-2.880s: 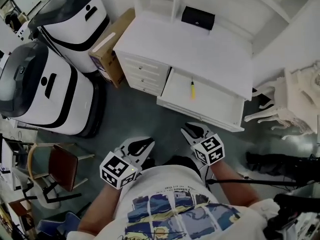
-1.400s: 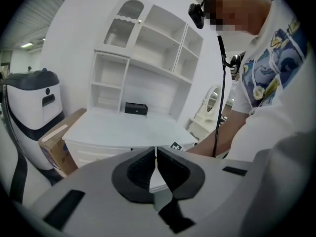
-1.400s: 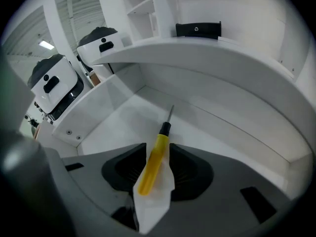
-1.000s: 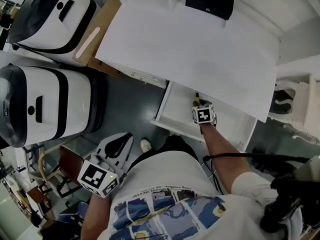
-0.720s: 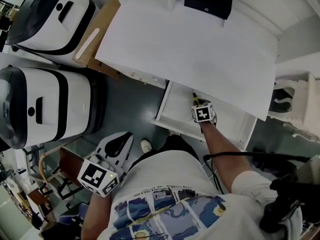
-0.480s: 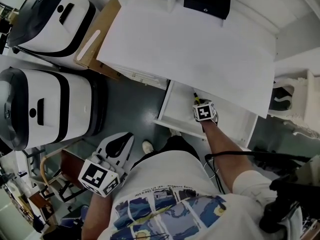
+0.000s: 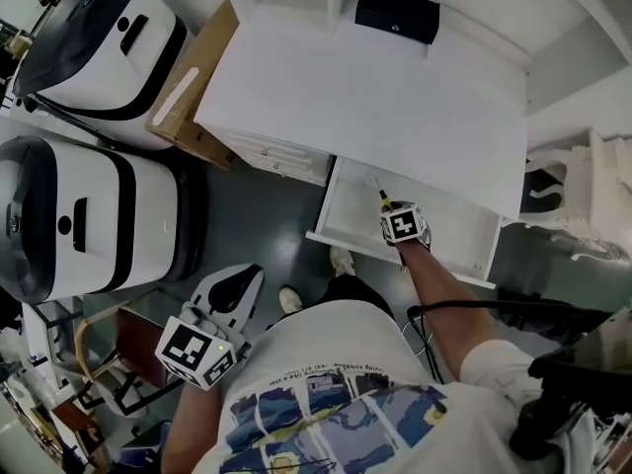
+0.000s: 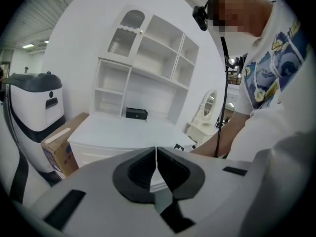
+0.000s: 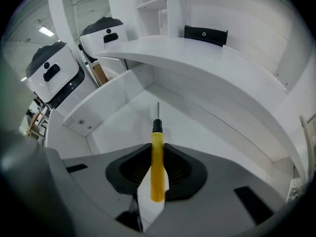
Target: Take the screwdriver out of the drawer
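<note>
Head view: a few seconds back both grippers hung near the person's body and the yellow-handled screwdriver [image 7: 381, 197] lay alone in the open white drawer [image 7: 348, 210]. Now the right gripper [image 7: 388, 206] is reached down into that drawer at the tool, under the near edge of the white desk top [image 7: 365, 87]. The left gripper [image 7: 245, 275] hangs back at the near left, well apart from the drawer. The screwdriver's long axis runs near to far, with its thin metal shaft aimed far and slightly left.

Left gripper view: the left gripper [image 8: 156, 154] has its jaws pressed together on nothing and is idle.

Right gripper view: the right gripper [image 9: 157, 158] has just been closing, and its pads now clench the yellow handle of the screwdriver [image 9: 157, 147]. The tool lies along the gripper's own line: handle butt back toward the hand, black collar and shaft pointing away at the drawer's far wall [image 9: 177, 95]. The grasp looks made. What seems left is to lift the tool clear of the drawer without catching the shaft on the overhanging desk top.
</note>
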Available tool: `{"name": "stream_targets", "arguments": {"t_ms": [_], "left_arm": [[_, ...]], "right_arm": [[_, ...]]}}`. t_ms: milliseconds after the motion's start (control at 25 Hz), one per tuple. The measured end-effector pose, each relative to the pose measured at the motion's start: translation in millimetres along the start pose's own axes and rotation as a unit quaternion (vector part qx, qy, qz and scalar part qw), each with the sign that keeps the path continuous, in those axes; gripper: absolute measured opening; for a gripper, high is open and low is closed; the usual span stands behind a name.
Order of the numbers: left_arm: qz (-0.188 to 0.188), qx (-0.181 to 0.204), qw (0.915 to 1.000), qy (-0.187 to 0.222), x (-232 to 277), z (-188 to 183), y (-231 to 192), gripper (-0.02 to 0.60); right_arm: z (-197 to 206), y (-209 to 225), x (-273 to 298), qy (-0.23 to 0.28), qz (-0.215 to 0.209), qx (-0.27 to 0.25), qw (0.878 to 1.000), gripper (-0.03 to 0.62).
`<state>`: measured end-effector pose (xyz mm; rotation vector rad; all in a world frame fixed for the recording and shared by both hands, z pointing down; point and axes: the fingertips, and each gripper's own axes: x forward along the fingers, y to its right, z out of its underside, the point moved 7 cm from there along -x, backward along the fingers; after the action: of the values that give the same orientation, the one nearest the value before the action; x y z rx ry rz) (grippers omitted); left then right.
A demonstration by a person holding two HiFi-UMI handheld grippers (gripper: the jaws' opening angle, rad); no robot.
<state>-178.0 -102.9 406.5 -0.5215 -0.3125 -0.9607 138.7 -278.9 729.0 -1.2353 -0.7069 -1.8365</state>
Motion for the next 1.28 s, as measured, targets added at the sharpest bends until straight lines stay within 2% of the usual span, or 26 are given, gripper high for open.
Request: {"name": "stream_targets", "arguments": {"t_ms": [280, 760, 1080, 1280], "left_arm": [[0.017, 0.006, 0.9996, 0.023, -25, 13, 3, 0.014], [0.047, 0.014, 0.9978, 0.045, -62, 36, 8, 0.014], [0.062, 0.017, 0.9967, 0.050, -81, 50, 11, 0.014], [0.072, 0.019, 0.9958, 0.053, -90, 58, 11, 0.014]], "right_arm": [[3, -11, -33, 0.011, 0.015, -0.016, 1.000, 0.095], [9, -37, -91, 0.053, 0.023, -0.004, 0.998, 0.095], [18, -64, -129, 0.082, 0.018, 0.011, 0.996, 0.095], [27, -89, -148, 0.105, -0.006, 0.012, 0.994, 0.095]]}}
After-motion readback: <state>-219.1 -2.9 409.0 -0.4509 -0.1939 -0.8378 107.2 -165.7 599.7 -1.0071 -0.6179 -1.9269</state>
